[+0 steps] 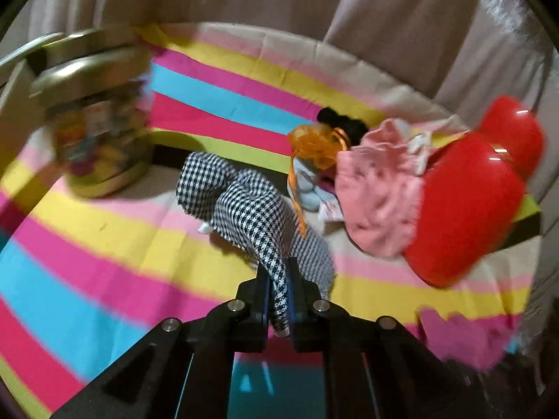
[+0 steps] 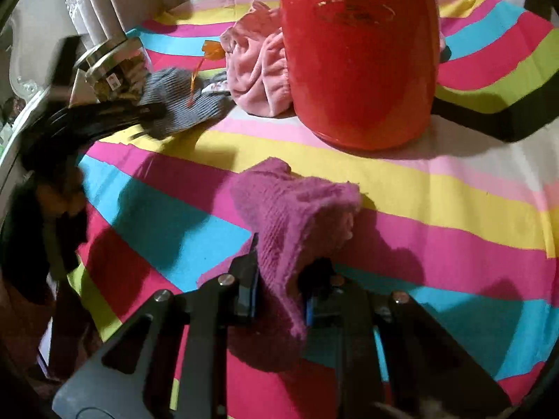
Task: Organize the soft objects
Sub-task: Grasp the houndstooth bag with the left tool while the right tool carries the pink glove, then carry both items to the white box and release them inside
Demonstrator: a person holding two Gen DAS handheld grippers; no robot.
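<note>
My left gripper (image 1: 278, 279) is shut on a black-and-white houndstooth cloth (image 1: 244, 202) and holds it up over the striped tablecloth (image 1: 104, 244). It shows as a grey blurred cloth in the right wrist view (image 2: 178, 101). My right gripper (image 2: 279, 269) is shut on a magenta knitted cloth (image 2: 297, 202), also seen in the left wrist view (image 1: 464, 335). A pink fleece garment (image 1: 377, 188) (image 2: 258, 66) lies beside the red jug. An orange ribbon bow (image 1: 314, 143), a pale blue cloth (image 1: 309, 185) and a black item (image 1: 339, 122) lie behind it.
A tall red plastic jug (image 2: 360, 56) (image 1: 468, 202) stands at the table's middle right. A clear jar with a metal lid (image 1: 97, 122) (image 2: 115, 70) stands at the left. Beige curtains (image 1: 314, 0) hang behind the table.
</note>
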